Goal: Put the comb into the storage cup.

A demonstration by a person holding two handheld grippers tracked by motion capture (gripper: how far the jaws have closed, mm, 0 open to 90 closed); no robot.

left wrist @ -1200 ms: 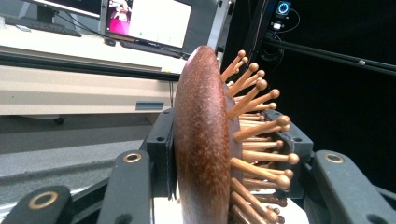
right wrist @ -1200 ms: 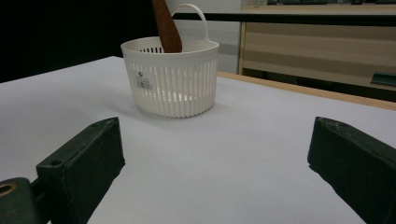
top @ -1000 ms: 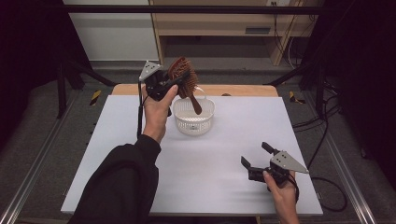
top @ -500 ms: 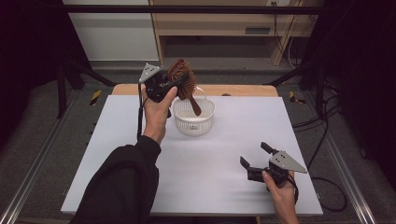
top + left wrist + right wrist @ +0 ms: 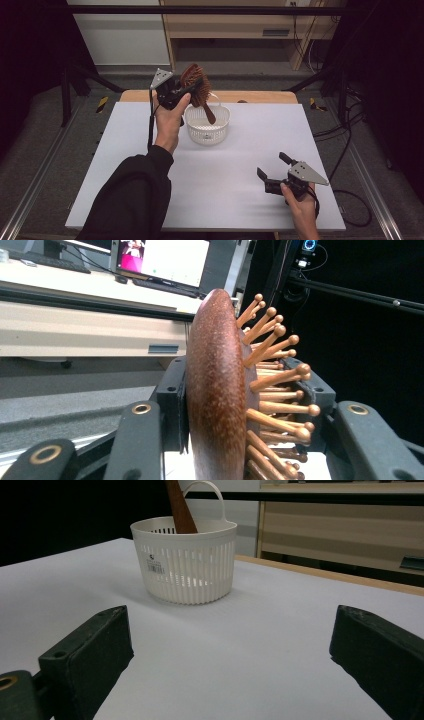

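A brown wooden hairbrush (image 5: 195, 85) with peg bristles is held up over the far middle of the table, its head clamped in my left gripper (image 5: 186, 91). The left gripper view has the brush head (image 5: 217, 395) edge-on between the two black jaws, pegs pointing right. Its handle (image 5: 208, 114) slants down into a white slatted basket (image 5: 207, 132). In the right gripper view the handle (image 5: 180, 507) leans inside the basket (image 5: 187, 565). My right gripper (image 5: 272, 166) hovers low near the table's front right, open, with nothing between its fingers.
The white table top (image 5: 225, 180) stretches between the basket and the right gripper. A wooden strip (image 5: 260, 96) edges the far side. Beyond it stand a wooden cabinet (image 5: 235, 30) and black frame legs; cables (image 5: 345, 150) hang at the right.
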